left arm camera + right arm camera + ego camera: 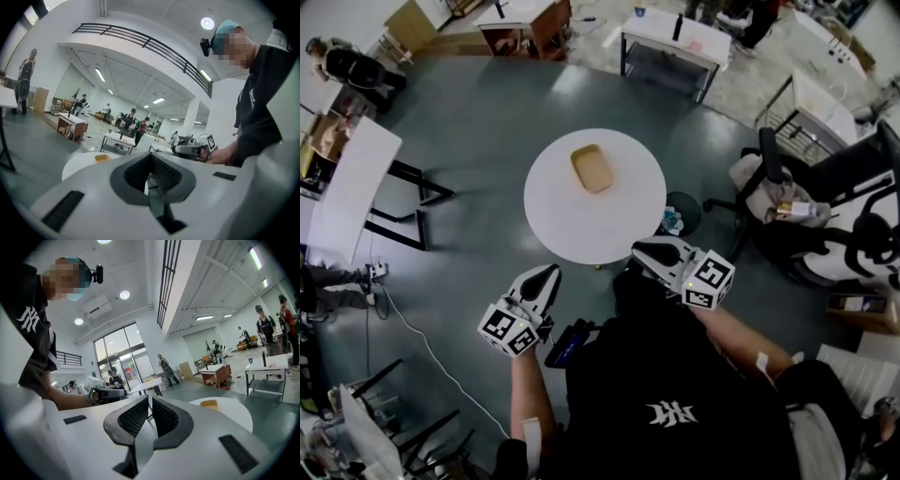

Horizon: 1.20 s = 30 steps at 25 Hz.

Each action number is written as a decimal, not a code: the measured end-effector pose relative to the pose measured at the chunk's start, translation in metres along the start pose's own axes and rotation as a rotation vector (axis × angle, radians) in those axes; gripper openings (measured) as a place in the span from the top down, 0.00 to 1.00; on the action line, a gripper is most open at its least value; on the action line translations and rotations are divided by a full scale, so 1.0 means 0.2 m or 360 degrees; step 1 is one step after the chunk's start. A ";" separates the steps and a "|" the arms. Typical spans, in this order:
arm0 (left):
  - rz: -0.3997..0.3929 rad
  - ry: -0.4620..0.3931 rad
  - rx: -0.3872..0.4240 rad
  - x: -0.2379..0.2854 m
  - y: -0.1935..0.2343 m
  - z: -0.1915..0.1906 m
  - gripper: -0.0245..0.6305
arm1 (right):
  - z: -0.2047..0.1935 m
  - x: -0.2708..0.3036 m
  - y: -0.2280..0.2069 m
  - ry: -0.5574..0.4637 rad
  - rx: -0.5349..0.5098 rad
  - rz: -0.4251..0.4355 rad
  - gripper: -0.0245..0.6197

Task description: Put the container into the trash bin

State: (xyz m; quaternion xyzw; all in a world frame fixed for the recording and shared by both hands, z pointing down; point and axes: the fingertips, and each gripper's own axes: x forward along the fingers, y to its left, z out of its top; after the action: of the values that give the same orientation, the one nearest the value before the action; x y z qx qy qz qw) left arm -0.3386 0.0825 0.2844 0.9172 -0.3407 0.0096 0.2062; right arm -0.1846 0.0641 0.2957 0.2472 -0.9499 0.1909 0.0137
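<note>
The container point(592, 168) sits mid-tabletop point(551, 211), trash bin point(685, 202) just beside the tabletop. My left hand-held gripper point(550, 273) and right hand-held gripper point(640, 249) hang off the tabletop's near edge, both pressed together, empty, likely poised to reach.

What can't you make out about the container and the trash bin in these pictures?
Container inside: too small in the head view; both gripper views see it side-on, so its wall hides the inside.
Trash bin contents: too small in the head view; neither gripper view shows the bin.
Table legs: hidden under its own top.
</note>
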 end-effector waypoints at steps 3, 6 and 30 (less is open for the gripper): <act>-0.0011 0.0028 0.0008 0.05 0.06 0.04 0.96 | -0.01 0.06 -0.09 -0.0002 0.0037 -0.0010 0.89; -0.0004 0.0089 0.0035 0.11 0.14 0.08 0.96 | -0.01 0.14 -0.18 -0.0013 0.0091 -0.0024 0.89; -0.0002 0.0475 0.0187 0.42 0.75 0.45 0.96 | 0.09 0.76 -0.33 0.0010 0.0138 0.0276 0.88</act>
State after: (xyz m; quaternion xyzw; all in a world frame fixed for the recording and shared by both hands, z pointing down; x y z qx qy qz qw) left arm -0.3783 -0.1064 0.2712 0.9162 -0.3046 0.1656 0.2007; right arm -0.2849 -0.0657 0.3199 0.1639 -0.9585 0.2329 -0.0107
